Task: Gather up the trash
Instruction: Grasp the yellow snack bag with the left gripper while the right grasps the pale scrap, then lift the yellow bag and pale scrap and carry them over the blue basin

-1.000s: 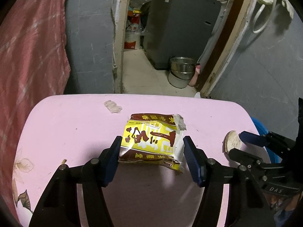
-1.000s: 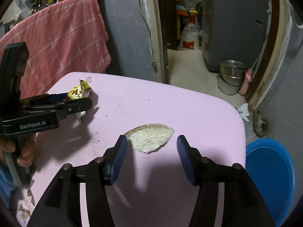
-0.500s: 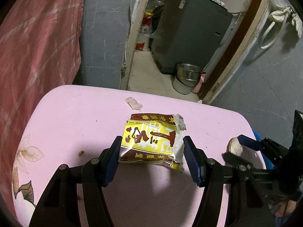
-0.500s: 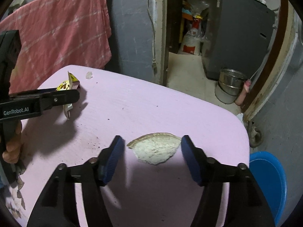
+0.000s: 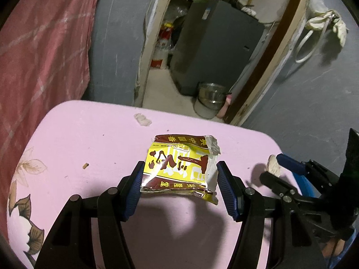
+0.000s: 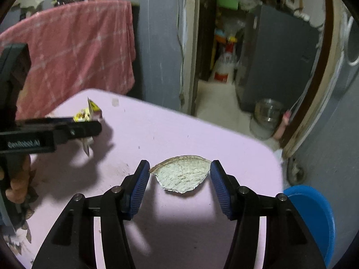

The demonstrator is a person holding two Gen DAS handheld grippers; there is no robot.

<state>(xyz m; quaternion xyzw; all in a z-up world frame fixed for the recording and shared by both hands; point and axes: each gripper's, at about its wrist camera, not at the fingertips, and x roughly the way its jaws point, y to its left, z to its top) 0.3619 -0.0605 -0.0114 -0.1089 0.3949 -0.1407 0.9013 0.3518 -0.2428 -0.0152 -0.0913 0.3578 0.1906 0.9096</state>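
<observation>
Left gripper [image 5: 179, 187]: jaws clamped on crinkled yellow-and-brown foil snack wrapper [image 5: 180, 167], now raised off the pink table [image 5: 89, 139].
Right gripper [image 6: 179, 180]: jaws clamped on rough, curved pale shell-like fragment [image 6: 180, 176], likewise lifted.
Implication: both pieces secured; blue plastic bin [image 6: 314, 219] beside table is the probable destination.
Remaining: small pale scrap [image 5: 142, 119] at far table edge.

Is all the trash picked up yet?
Not yet. The left claw holds the yellow wrapper and the right claw holds the pale peel piece, both lifted off the pink table. A small scrap and a tiny crumb remain there. Nothing shows in the blue bin.
</observation>
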